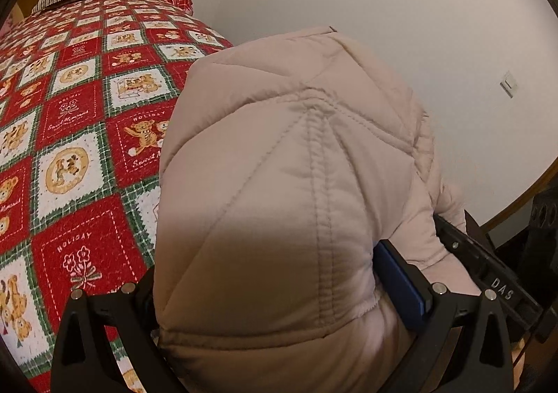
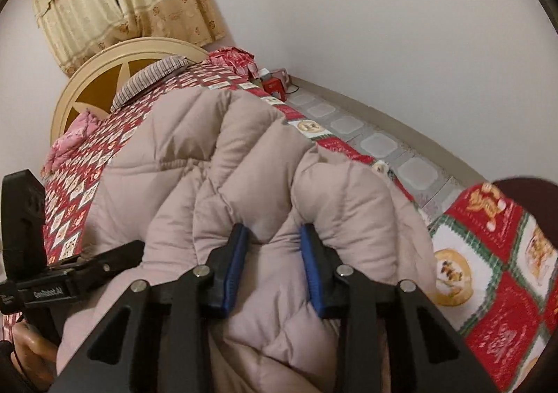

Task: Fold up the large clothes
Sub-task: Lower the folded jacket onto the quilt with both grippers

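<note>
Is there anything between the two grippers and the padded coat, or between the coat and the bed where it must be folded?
Nothing visible. The right gripper is shut on a fold of the padded coat, and the left gripper has the coat bunched between its fingers. Beside the coat, the bedspread shows no loose thing; the pillow lies far off by the headboard.

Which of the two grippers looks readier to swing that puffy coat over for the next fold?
Probably right. The right gripper pinches a bunched fold of the coat between both fingers. The left gripper is swamped by padding, one finger hidden.
</note>
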`<action>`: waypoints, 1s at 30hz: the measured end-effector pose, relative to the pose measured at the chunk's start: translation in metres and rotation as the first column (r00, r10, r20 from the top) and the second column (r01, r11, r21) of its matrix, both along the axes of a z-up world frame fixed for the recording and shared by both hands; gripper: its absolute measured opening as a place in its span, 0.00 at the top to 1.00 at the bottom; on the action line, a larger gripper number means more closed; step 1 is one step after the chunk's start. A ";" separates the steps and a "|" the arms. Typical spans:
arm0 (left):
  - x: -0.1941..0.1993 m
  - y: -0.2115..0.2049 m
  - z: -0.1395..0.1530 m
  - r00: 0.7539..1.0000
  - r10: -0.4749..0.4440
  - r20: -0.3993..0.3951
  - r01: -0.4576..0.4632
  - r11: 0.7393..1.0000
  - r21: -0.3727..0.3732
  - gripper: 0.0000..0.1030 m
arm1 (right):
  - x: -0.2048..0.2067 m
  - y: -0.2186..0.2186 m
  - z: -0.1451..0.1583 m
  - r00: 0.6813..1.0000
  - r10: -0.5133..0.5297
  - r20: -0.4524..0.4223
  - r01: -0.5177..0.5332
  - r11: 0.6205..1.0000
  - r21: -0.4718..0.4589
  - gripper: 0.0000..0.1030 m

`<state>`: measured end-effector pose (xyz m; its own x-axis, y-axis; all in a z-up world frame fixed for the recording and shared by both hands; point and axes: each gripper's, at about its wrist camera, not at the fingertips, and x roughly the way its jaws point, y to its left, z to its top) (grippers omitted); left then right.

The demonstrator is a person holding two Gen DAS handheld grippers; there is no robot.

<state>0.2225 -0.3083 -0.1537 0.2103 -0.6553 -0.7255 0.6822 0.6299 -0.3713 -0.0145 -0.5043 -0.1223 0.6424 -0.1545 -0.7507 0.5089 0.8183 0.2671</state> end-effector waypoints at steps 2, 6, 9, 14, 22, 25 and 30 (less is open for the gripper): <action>-0.002 -0.004 0.000 1.000 0.006 0.022 -0.007 1.000 0.019 0.01 | 0.004 0.007 0.000 1.000 -0.005 -0.017 0.005 1.000 -0.019 0.68; -0.007 -0.006 0.001 0.998 0.022 0.062 -0.025 0.999 0.048 0.01 | 0.015 0.006 -0.003 0.998 -0.020 -0.063 0.017 0.999 -0.041 0.68; -0.011 0.000 0.008 0.997 0.033 0.074 -0.037 0.997 0.060 0.01 | 0.015 0.008 -0.002 0.998 -0.008 -0.063 0.006 0.999 -0.037 0.68; -0.036 -0.004 0.030 0.968 0.023 0.251 -0.065 0.985 0.161 0.01 | 0.010 0.006 -0.004 0.999 -0.006 -0.051 0.005 1.000 -0.028 0.68; -0.066 0.007 0.060 0.933 -0.001 0.361 -0.068 0.982 0.178 0.01 | 0.028 0.017 -0.001 0.998 -0.017 -0.057 0.014 0.999 -0.053 0.69; -0.073 0.006 0.070 0.918 -0.011 0.398 -0.065 0.982 0.178 0.01 | 0.025 0.020 -0.001 0.999 -0.028 -0.046 0.025 0.998 -0.063 0.69; -0.080 0.010 0.064 0.928 0.002 0.372 -0.078 0.979 0.189 0.01 | 0.021 0.023 -0.001 0.998 -0.041 -0.036 0.038 0.996 -0.076 0.69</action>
<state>0.1428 -0.2984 -0.0897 0.5107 -0.4926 -0.7047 0.7189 0.6942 0.0358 0.0064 -0.4817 -0.1232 0.6061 -0.2361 -0.7595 0.5500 0.8143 0.1857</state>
